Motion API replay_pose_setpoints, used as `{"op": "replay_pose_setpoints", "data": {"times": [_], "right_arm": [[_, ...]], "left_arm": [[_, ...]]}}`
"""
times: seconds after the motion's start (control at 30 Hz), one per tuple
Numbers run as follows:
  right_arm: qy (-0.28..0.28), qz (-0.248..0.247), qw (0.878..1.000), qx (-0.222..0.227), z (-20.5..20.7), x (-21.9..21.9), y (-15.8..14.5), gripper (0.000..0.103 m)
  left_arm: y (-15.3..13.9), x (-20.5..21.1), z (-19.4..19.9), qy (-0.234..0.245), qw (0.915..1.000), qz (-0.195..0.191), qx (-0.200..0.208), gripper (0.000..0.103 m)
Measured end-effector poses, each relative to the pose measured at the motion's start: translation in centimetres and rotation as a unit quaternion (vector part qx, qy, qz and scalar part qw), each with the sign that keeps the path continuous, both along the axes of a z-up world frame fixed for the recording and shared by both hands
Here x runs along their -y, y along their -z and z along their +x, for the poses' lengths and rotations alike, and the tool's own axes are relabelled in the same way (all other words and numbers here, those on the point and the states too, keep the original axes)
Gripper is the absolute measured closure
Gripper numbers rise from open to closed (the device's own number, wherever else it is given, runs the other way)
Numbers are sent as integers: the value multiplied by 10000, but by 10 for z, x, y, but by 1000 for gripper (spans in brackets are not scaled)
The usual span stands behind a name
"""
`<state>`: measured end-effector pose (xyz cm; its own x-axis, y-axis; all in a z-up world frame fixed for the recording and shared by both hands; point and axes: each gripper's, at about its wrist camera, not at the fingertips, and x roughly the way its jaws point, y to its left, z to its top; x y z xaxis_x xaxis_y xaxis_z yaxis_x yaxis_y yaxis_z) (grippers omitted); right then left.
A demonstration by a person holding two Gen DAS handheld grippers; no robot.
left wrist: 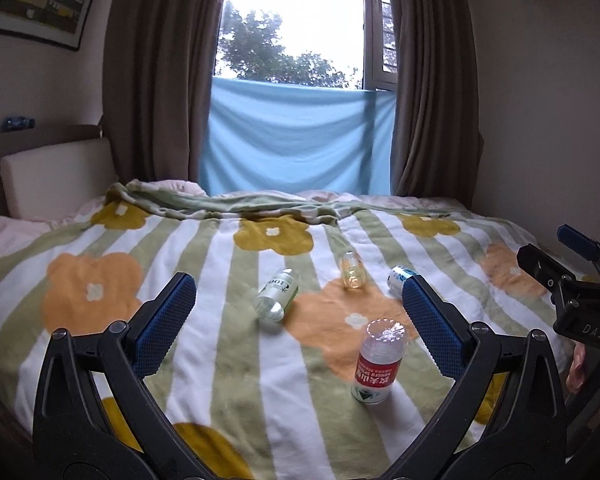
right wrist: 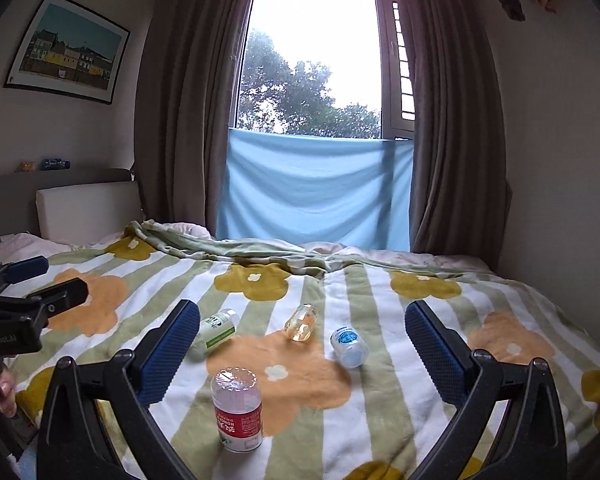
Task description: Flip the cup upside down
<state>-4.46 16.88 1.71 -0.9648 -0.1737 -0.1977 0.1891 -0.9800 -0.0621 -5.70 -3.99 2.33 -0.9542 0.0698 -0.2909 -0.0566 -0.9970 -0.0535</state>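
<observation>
Both grippers wide open, nothing held: we have the left gripper (left wrist: 299, 304) and right gripper (right wrist: 302, 334) hovering above the near edge of the bed, blue pads spread. Each one shows in the other's view: right gripper (left wrist: 572, 280) at the right edge of the left wrist view, left gripper (right wrist: 24, 292) at the left edge of the right wrist view, both with jaws apart there too.

Nearest to us on the blanket (left wrist: 236, 360) is the red cup (left wrist: 378, 360), a cut clear bottle with a red label. It stands on end near the near edge, solid bottom up, text upside down, sitting where an orange flower meets a white stripe. In the right wrist view the red cup (right wrist: 238, 408) sits just inside the left finger (right wrist: 168, 352), not touching it.

Farther in, three more cut bottles lie on their sides in a loose row across the middle of the bed:
- green cup (left wrist: 277, 295), left of the row, white-green label; in the right wrist view the green cup (right wrist: 216, 332) is partly behind the left finger.
- yellow cup (left wrist: 352, 270), middle, clear with a yellowish tint; also yellow cup (right wrist: 301, 322).
- blue cup (right wrist: 349, 342), right, blue-white label; in the left wrist view the blue cup (left wrist: 398, 276) is mostly hidden by the right finger (left wrist: 432, 324).

All four are apart from each other.

Far edge: blanket rumpled, headboard (right wrist: 86, 208) at the far left corner, blue sheet (left wrist: 296, 140) hanging under the window (right wrist: 312, 64) between brown curtains (left wrist: 156, 72).
</observation>
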Motion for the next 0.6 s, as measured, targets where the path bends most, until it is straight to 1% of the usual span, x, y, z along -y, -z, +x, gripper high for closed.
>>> {"op": "replay_pose_setpoints", "data": {"times": [0.2,0.37,0.6], "right_arm": [[160,-31,9998,129,-2,0,4,0],[191,-59,9997,149,-1,0,4,0],[216,-30,9995,214,-4,2,5,0]], "left_arm": [[7,4,4,-10,10000,58,-43,0],[9,-2,5,-42,9999,-65,-81,0],[9,-1,8,-12,9999,-19,-171,0]]}}
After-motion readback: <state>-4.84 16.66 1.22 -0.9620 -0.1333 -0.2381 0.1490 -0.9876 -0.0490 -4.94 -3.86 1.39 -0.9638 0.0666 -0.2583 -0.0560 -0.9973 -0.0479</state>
